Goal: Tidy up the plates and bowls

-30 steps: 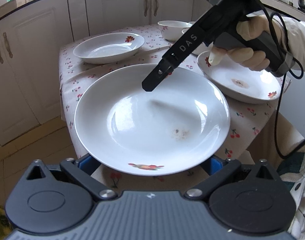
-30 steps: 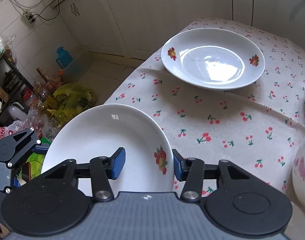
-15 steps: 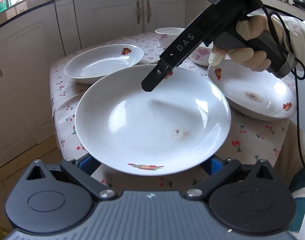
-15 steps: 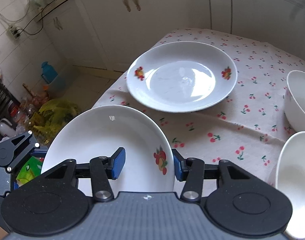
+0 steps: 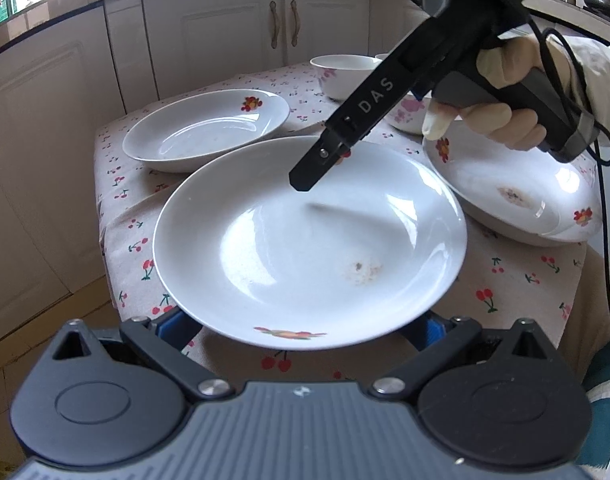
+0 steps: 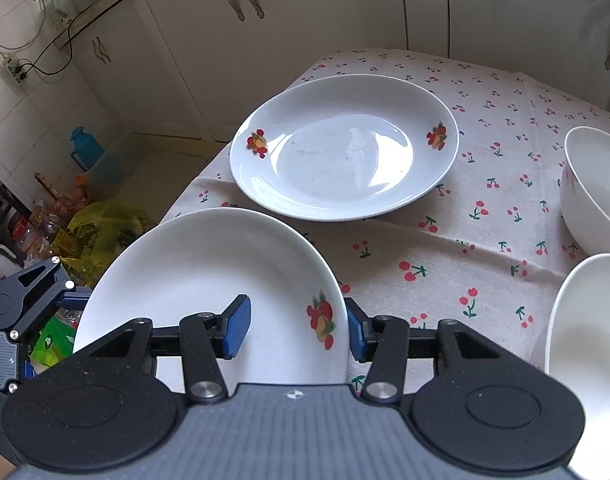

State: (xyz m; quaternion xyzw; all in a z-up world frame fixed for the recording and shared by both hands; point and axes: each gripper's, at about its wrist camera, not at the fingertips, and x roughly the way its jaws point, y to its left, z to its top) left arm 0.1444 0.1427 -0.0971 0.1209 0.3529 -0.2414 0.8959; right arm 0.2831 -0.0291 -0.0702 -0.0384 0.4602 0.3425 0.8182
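The left gripper [image 5: 301,322] has its blue pads spread wide under the near edge of a white plate [image 5: 305,248], so I cannot tell if it pinches it. The right gripper [image 6: 297,330] is shut on the far rim of that plate [image 6: 209,280], which hangs over the table [image 6: 445,248] edge. Farther ahead sit another flowered plate [image 6: 345,148] and two bowls [image 6: 593,188]; a weak pinch could let the slippery plate tip, fall and break.
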